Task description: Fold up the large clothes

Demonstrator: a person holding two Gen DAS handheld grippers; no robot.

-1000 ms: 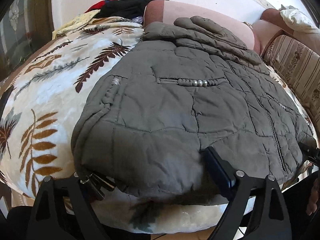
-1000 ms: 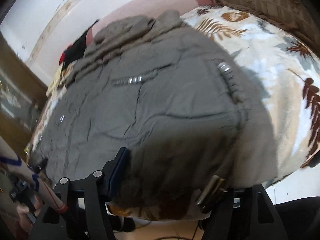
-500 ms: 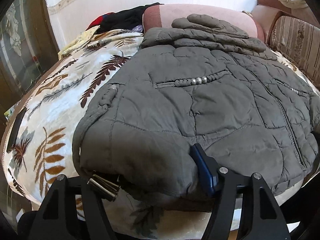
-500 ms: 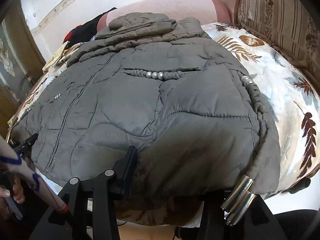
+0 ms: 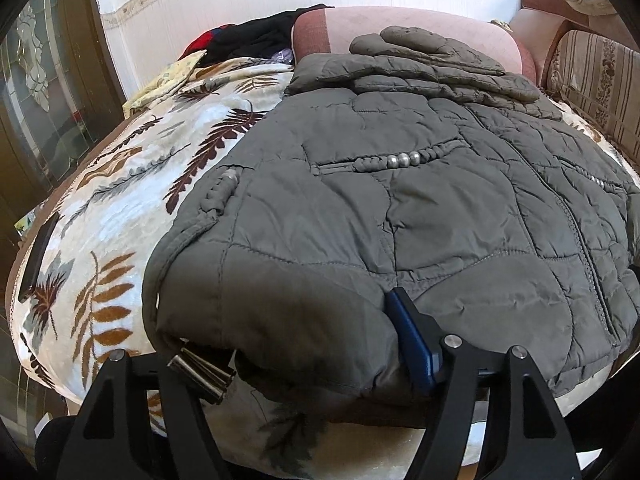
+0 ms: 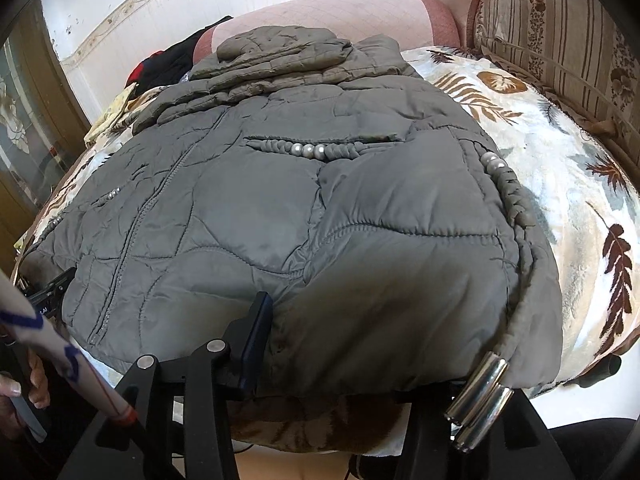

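A grey-green quilted jacket (image 5: 400, 200) lies spread on a leaf-print blanket (image 5: 120, 200), sleeves folded across its far end; it also fills the right wrist view (image 6: 300, 220). My left gripper (image 5: 304, 364) stands at the jacket's near left hem corner, its jaws wide apart with hem fabric between them; a blue pad (image 5: 412, 340) presses the cloth. My right gripper (image 6: 360, 364) is at the near right hem corner, jaws equally wide with the hem bunched between. Metal drawcord ends (image 6: 480, 400) hang by its right finger.
A pink bolster (image 5: 400, 28) and dark clothes (image 5: 248, 40) lie at the far end. A striped sofa back (image 6: 560, 40) runs along the right. A glass-panelled door (image 5: 40, 100) stands left. The person's hand (image 6: 16, 396) and the other gripper show at lower left of the right wrist view.
Both views have levelled out and pulled back slightly. The jacket's hem now lies flatter on the blanket. Both grippers stay at the hem corners.
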